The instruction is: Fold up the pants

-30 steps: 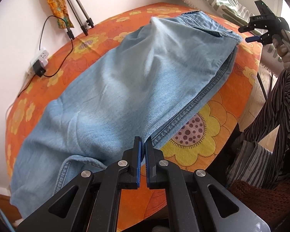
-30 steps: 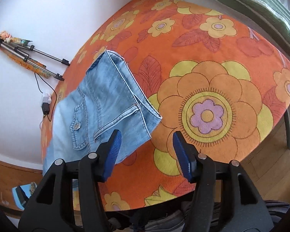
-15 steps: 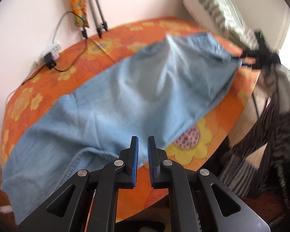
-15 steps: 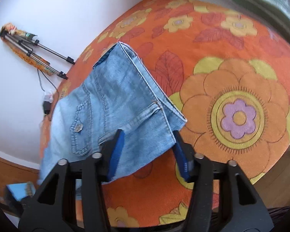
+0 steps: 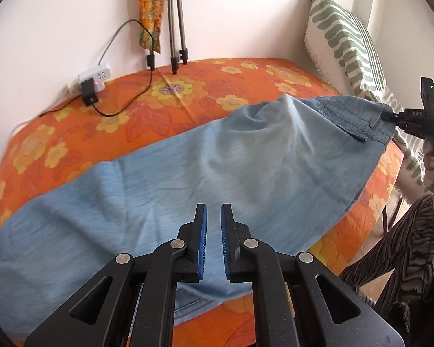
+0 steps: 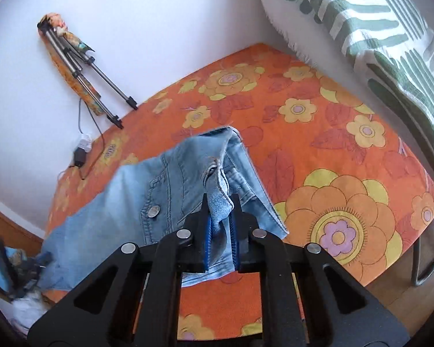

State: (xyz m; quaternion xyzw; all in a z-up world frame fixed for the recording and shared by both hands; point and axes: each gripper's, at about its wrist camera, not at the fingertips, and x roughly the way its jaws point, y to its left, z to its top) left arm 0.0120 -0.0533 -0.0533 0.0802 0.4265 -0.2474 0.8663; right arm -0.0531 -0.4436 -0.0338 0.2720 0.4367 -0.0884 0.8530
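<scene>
At 12 o'clock off my right gripper, the jeans waistband is bunched between the blue pads, jaws clamped on it and lifting that end off the orange floral cover. Long axis of the pants runs from 3 o'clock, where the right gripper shows in the left wrist view, down to 8 o'clock at the leg ends. My left gripper hangs over mid-leg, jaws narrow with a slit between, gripping nothing. My read: right arm owns the waist, left is nearer the legs, so the fold goes along that axis.
</scene>
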